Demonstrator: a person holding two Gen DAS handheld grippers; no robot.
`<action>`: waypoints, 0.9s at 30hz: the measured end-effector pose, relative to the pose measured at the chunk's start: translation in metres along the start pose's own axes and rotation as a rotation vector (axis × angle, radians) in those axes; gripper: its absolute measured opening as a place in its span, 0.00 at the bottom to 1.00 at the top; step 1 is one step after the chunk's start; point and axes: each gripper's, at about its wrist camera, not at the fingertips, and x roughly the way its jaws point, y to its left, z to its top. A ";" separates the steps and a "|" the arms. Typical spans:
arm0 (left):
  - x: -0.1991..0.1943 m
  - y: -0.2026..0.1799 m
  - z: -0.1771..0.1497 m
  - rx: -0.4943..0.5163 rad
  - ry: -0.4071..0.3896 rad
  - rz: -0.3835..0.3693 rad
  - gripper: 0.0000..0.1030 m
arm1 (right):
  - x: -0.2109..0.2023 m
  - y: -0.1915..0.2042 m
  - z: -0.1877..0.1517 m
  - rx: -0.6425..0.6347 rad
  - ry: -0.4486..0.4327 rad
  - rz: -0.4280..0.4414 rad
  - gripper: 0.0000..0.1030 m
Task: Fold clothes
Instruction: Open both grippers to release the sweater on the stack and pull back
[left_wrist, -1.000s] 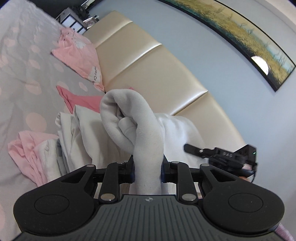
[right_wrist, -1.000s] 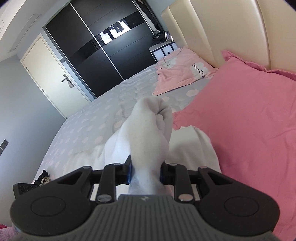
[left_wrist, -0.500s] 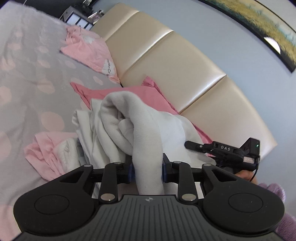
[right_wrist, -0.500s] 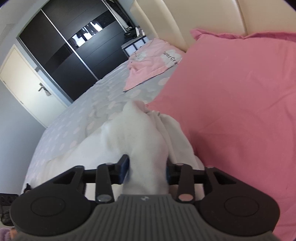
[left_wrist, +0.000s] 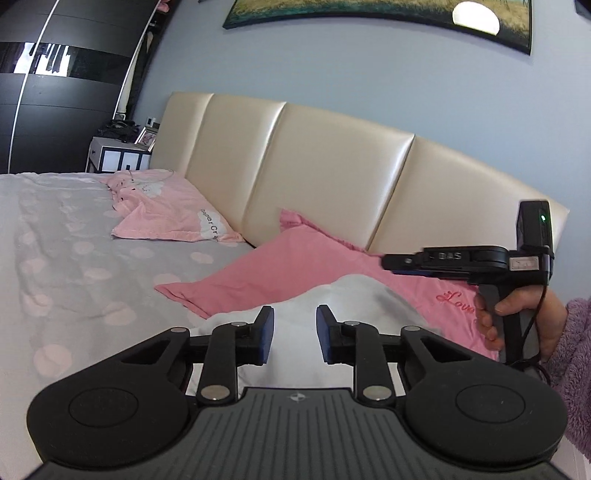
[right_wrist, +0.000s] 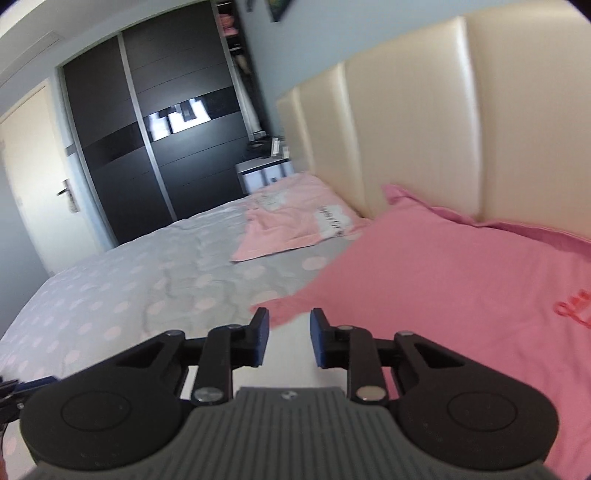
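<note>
White garment (left_wrist: 354, 295) released, lies bunched on bed (left_wrist: 74, 266) against pink pillow (left_wrist: 295, 266). Left gripper (left_wrist: 294, 334), right gripper (right_wrist: 289, 338) closing, nothing between jaws. Fold not finished; pink top (left_wrist: 166, 210) beyond pillow untouched.

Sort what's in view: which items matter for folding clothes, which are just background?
Job:
white garment, lying below both tools
pink top with lettering, near the headboard
left tool, closing, nothing between the pads
right tool, closing, empty

Background:
pink pillow
headboard
nightstand
wardrobe
</note>
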 end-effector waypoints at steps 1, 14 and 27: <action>0.006 0.000 -0.003 0.007 0.010 0.002 0.20 | 0.008 0.007 0.000 -0.017 0.006 0.000 0.26; 0.060 0.038 -0.036 -0.109 0.151 0.004 0.00 | 0.087 -0.040 -0.035 0.136 0.109 -0.035 0.11; 0.016 -0.032 -0.023 0.150 0.130 0.002 0.09 | -0.004 -0.020 -0.026 -0.012 0.002 -0.008 0.30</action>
